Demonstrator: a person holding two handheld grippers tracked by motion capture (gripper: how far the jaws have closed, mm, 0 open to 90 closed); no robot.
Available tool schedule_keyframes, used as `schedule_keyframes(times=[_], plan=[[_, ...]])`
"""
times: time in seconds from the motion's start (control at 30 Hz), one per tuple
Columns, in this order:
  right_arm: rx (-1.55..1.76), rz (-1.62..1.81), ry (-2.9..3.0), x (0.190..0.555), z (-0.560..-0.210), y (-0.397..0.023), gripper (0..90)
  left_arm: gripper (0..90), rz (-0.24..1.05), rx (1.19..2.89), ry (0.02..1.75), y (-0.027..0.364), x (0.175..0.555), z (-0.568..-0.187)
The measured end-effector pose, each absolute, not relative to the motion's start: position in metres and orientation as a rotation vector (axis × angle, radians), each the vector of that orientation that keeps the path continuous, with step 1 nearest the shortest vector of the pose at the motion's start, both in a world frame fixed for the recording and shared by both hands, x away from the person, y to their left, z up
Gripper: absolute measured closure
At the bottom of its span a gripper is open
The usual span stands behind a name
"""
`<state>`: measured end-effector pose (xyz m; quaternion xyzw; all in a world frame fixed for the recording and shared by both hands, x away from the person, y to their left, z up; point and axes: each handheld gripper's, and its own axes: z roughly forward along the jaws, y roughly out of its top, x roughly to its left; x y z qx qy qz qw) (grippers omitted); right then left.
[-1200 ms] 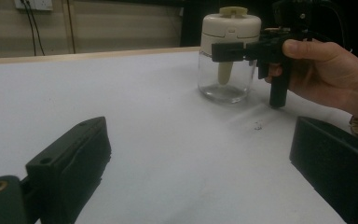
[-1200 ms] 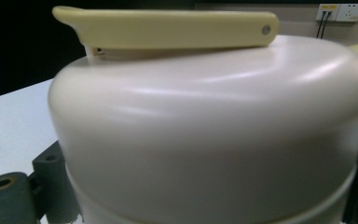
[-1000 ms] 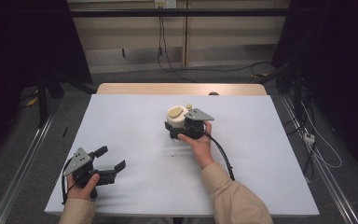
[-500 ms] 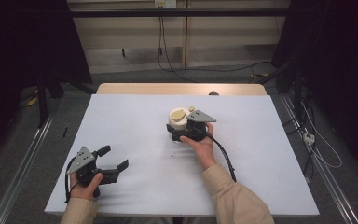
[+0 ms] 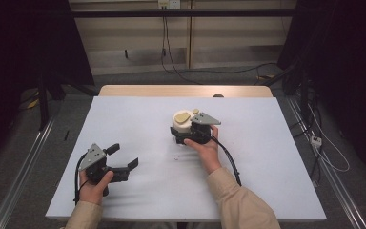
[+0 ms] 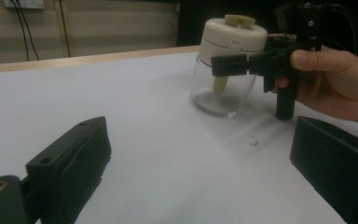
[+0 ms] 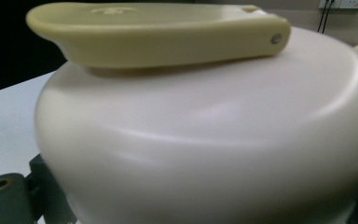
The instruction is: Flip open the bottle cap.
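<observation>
A clear glass jar [image 5: 182, 125] with a cream lid [image 6: 233, 37] stands on the white table [image 5: 267, 157], right of centre. A pale yellow flap [image 7: 158, 32] lies across the lid [image 7: 205, 140]. My right gripper [image 5: 181, 130] reaches in from the near right, its jaws closed on either side of the jar just under the lid. In the left gripper view one black jaw of the right gripper [image 6: 223, 70] crosses the glass [image 6: 221, 93]. My left gripper [image 5: 125, 155] rests near the front left of the table, open and holding nothing, pointing toward the jar [image 6: 200, 154].
A tan wooden strip [image 5: 186, 90] runs along the table's far edge. Cables [image 5: 171, 47] trail over the floor beyond it, and metal rails [image 5: 24, 167] flank both sides. A tiny speck [image 5: 175, 159] lies on the table in front of the jar.
The left gripper has drifted slightly right and forward, still open. The right gripper and the jar have barely shifted.
</observation>
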<state>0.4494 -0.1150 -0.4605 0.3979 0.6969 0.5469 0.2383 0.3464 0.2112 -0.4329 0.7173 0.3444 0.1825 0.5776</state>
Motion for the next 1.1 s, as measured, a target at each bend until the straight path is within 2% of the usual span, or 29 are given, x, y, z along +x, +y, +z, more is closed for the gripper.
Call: schedule_keyframes(times=[0.67,1.1], plan=[[1.088,1.494,1.916,0.449,-0.460,-0.115,6.3,6.1,0.382,1.672,0.849,0.177,0.368,-0.419],[1.094,1.489,1.921,0.450,-0.460,-0.115,6.3,21.6,0.367,1.713,0.828,0.147,0.390,-0.416]])
